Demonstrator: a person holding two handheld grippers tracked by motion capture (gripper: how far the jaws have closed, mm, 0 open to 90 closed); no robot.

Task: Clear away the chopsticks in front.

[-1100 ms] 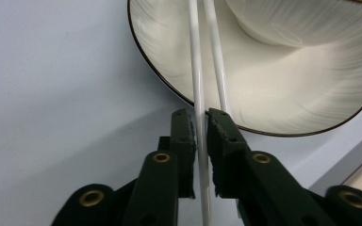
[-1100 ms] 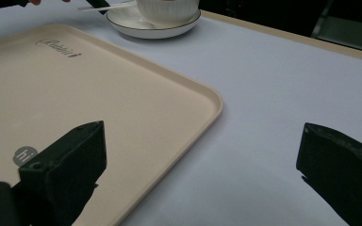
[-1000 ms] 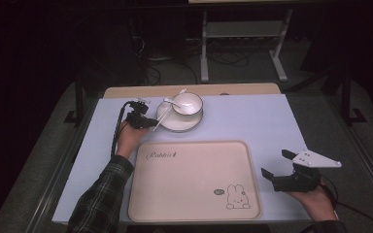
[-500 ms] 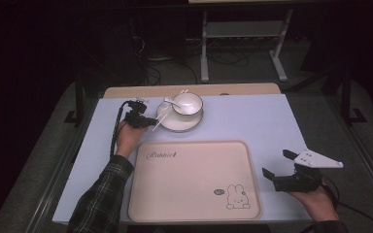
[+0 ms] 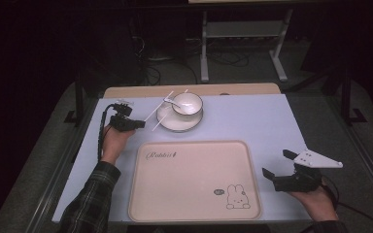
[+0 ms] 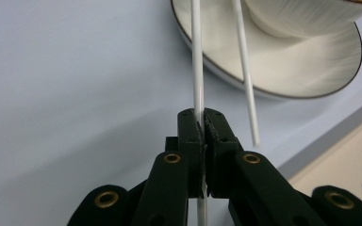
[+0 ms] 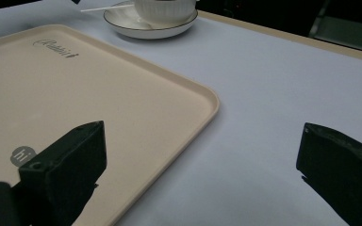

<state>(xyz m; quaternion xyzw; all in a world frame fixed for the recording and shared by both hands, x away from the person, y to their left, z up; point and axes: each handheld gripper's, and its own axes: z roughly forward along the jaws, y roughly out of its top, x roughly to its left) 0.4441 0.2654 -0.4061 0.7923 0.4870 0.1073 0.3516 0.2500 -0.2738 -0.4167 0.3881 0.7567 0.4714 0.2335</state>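
Item: thin white chopstick (image 6: 197, 56), clamped in the left gripper (image 6: 202, 123) over the rim of the white dark-edged saucer (image 6: 283, 70).
Since half a second ago the stick is raised off the saucer, angled up toward the white bowl (image 5: 186, 103); a second thin white chopstick (image 6: 245, 70) lies beside it on the saucer. Right gripper (image 5: 278, 165) unchanged, jaws spread, empty, beside the beige rectangular rabbit-print tray (image 5: 189, 182) on the pale blue table (image 5: 252, 121).

Two thin white chopsticks (image 5: 156, 112) lean across the white saucer (image 5: 179, 121) at the table's 11 o'clock. One (image 6: 198, 70) is pinched.
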